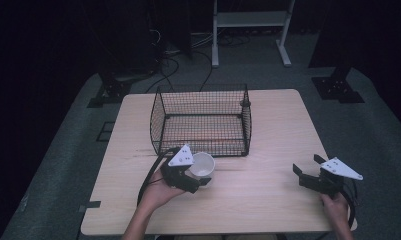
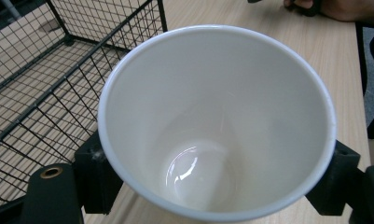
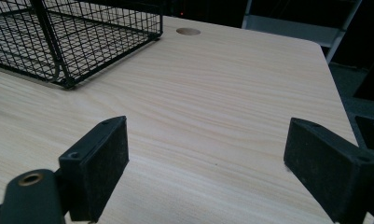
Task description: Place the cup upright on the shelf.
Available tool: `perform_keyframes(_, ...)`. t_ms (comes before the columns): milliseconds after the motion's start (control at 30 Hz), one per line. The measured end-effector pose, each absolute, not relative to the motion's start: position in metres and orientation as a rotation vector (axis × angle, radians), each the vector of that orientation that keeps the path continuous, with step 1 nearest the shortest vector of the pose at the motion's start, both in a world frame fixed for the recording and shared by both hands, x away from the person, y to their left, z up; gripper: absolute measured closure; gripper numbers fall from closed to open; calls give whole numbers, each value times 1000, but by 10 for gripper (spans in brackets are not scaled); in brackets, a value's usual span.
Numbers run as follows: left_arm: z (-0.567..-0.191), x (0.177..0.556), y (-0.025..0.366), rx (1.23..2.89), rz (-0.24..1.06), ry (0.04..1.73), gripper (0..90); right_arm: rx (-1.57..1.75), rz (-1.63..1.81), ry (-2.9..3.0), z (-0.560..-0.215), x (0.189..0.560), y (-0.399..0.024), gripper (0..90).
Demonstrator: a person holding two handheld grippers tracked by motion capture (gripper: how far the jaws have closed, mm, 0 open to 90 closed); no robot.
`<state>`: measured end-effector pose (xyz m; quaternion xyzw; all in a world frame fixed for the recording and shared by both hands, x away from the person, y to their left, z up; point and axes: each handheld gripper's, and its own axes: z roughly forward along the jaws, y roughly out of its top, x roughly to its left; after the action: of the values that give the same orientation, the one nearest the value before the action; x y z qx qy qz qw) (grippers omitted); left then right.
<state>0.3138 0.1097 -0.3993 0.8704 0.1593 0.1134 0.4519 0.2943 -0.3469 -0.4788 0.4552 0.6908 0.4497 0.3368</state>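
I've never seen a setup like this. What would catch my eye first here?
Probably the white cup, clamped between the fingers of the left gripper just in front of the black wire basket at the middle of the wooden table. Off at the table's right edge, the right gripper sits with its fingers spread, holding nothing.

My right gripper hangs low over the pale wooden table, its two black jaws spread wide with bare tabletop between them. A black wire basket stands ahead to the left.
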Motion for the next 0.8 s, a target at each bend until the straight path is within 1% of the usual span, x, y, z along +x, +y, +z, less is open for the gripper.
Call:
perform_keyframes(167,-392,319,110,2161,291,385,206,1191,1174,1799,-479,294,-347,131)
perform_keyframes(333,-386,323,110,2156,259,372,206,1192,1175,1799,-479,294,-347,131)
perform_keyframes(667,-375,330,108,2174,268,355,206,1194,1176,1798,-479,294,-347,131)
perform_keyframes(800,-371,334,107,2178,250,348,206,1197,1179,1798,-479,295,-347,131)
